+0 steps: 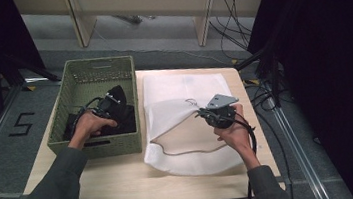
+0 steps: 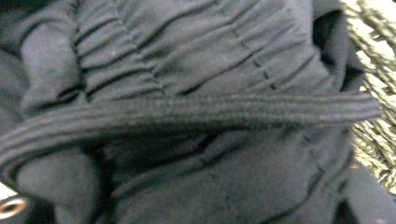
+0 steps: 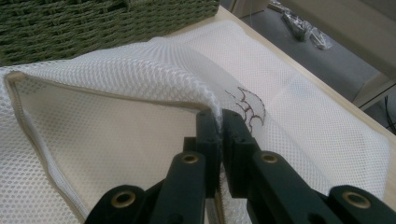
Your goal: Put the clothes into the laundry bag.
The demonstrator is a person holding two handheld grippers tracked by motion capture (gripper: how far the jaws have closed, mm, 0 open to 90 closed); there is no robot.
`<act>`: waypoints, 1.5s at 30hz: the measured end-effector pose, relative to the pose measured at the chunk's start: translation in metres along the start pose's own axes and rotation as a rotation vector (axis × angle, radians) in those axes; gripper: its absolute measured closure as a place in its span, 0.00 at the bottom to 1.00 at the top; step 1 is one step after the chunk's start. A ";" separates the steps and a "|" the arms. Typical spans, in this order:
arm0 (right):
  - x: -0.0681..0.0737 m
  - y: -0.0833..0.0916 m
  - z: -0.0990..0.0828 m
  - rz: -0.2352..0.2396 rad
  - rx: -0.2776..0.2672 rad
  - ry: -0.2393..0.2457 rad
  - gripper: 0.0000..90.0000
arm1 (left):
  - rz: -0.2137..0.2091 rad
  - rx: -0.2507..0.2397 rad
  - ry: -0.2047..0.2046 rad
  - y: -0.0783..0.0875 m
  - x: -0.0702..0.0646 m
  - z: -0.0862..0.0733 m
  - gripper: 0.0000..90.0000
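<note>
The person leans in from the near edge of the table (image 1: 124, 186), both grey sleeves stretched forward. The left hand (image 1: 87, 126) reaches down into the woven green basket (image 1: 98, 68) at the table's left end, wrist bent, with the left gripper (image 1: 109, 103) pointed into the dark heap lying there. From that gripper's own camera, black clothing (image 2: 196, 177) sits pressed right up against the lens: soft, matte fabric gathered into ribbed folds, with a flat ribbed band (image 2: 196, 109) running across it and a small metal eyelet (image 2: 10, 206) at the lower corner; a strip of the basket's coarse wicker shows at the right. Its jaws are hidden by the cloth, so I cannot tell whether they grip it. The right hand (image 1: 235, 134) rests over the white mesh bag (image 1: 183, 91), which lies flat on the table just beside the basket. The right gripper (image 3: 220, 122) has its black jaws pinched together on the bag's upper layer at the opening, lifting it into a tent so the mouth gapes. The mesh is fine and honeycombed, its opening edged with beige tape (image 3: 32, 121), and a small brown stitched mark (image 3: 250, 106) sits beside the jaws.
</note>
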State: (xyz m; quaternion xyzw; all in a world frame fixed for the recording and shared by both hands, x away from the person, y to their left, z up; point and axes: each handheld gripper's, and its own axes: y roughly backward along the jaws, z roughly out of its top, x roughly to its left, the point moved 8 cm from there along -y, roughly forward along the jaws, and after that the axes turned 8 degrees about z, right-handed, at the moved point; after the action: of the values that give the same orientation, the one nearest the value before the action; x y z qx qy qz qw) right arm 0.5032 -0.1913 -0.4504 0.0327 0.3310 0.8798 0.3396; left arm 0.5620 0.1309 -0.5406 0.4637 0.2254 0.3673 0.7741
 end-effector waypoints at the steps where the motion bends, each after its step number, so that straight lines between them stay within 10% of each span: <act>1: 0.000 0.000 0.000 0.001 0.000 0.000 0.97 | 0.006 -0.006 0.003 0.002 0.001 0.001 0.56; 15: -0.002 0.002 0.001 -0.011 -0.014 0.007 0.97 | 0.080 -0.074 -0.065 0.043 0.006 0.026 0.76; 33: -0.006 0.006 0.003 -0.018 -0.029 0.004 0.97 | 0.181 -0.244 -0.051 0.174 0.028 0.071 0.77; 45: -0.008 0.007 0.004 -0.027 -0.035 -0.001 0.97 | 0.100 -0.335 -0.154 0.246 -0.015 0.080 0.77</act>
State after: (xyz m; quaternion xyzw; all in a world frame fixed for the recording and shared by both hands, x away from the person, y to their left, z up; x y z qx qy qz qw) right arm 0.5060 -0.1977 -0.4419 0.0227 0.3157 0.8807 0.3523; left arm 0.5196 0.1490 -0.2851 0.3657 0.0780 0.4012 0.8362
